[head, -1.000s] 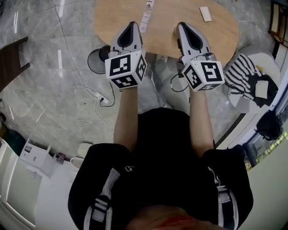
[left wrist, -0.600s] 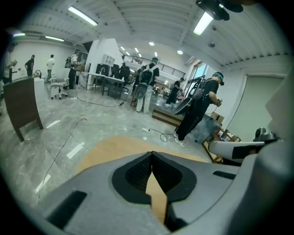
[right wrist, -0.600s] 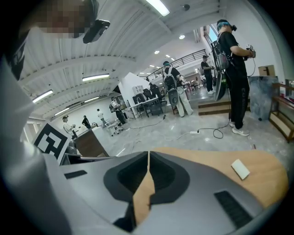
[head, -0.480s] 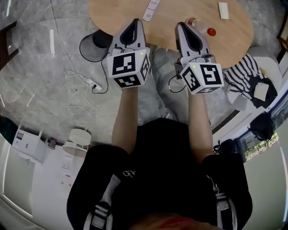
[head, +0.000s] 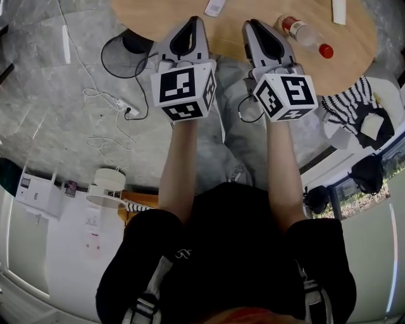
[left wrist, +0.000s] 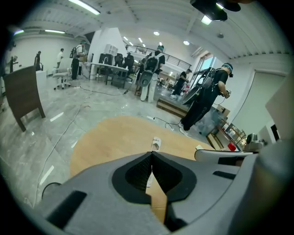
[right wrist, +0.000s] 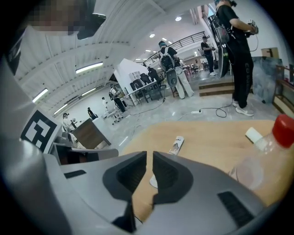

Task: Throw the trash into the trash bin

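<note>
Both grippers hover over the near edge of a round wooden table (head: 354,60). My left gripper (head: 193,22) is shut, its tips meeting with nothing between them (left wrist: 151,153). My right gripper (head: 250,25) is shut and empty too (right wrist: 149,156). A clear plastic bottle (head: 307,35) with a red cap lies on the table just right of the right gripper, and also shows as the bottle (right wrist: 264,153). A flat snack wrapper (head: 215,7) lies ahead between the grippers, seen as the wrapper (left wrist: 156,143) and the wrapper (right wrist: 176,144). A round black trash bin (head: 130,47) stands on the floor left of the table.
A small white packet (head: 340,9) lies at the table's far right. A chair with a striped cloth (head: 351,107) stands to the right. A power strip and loose cable (head: 123,107) lie on the grey floor. Several people stand in the background (left wrist: 206,101).
Both grippers have come down toward the table edge, side by side. The bottle with the red cap has come into the head view. Both jaws stayed shut.
</note>
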{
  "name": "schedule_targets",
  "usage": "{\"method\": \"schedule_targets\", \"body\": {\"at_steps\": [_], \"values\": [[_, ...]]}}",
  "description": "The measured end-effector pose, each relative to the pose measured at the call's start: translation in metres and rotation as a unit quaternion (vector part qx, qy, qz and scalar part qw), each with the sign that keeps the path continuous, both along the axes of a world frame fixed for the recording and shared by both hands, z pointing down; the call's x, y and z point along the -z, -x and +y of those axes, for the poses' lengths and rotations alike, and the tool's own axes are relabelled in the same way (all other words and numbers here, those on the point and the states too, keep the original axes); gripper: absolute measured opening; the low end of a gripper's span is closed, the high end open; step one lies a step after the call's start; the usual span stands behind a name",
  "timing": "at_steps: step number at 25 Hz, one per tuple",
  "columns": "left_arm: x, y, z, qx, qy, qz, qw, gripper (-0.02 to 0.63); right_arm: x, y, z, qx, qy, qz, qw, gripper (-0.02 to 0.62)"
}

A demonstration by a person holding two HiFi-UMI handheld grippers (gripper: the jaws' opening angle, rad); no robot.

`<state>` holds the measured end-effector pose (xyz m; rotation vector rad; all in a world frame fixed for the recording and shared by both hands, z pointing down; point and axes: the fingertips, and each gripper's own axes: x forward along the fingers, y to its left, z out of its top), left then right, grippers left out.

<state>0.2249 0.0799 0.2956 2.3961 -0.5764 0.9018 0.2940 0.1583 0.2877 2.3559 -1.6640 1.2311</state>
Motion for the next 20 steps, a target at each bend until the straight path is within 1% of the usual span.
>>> {"method": "schedule_targets", "body": {"at_steps": [5, 6, 7, 8, 15, 20], "values": [[-0.028, 0.005, -0.005, 0.002, 0.005, -0.011, 0.9999, 0.005, -0.045, 0.006, -0.008, 0.011, 0.027, -0.016, 0.999, 0.021], [-0.032, 0.006, -0.006, 0.002, 0.005, -0.013, 0.9999, 0.005, -0.055, 0.007, -0.011, 0.012, 0.032, -0.024, 0.999, 0.063], [-0.037, 0.007, -0.008, 0.002, 0.005, -0.014, 0.9999, 0.005, -0.064, 0.009, -0.015, 0.014, 0.037, -0.033, 0.999, 0.133], [-0.041, 0.008, -0.010, 0.002, 0.005, -0.016, 0.9999, 0.005, -0.074, 0.010, -0.018, 0.016, 0.042, -0.041, 0.998, 0.155], [-0.062, 0.018, -0.018, 0.000, 0.013, -0.029, 0.9995, 0.005, -0.128, 0.007, -0.039, 0.004, 0.099, -0.050, 0.994, 0.202], [-0.073, 0.026, -0.023, -0.005, 0.019, -0.037, 0.9991, 0.005, -0.156, 0.004, -0.052, -0.014, 0.138, -0.041, 0.989, 0.213]]}}
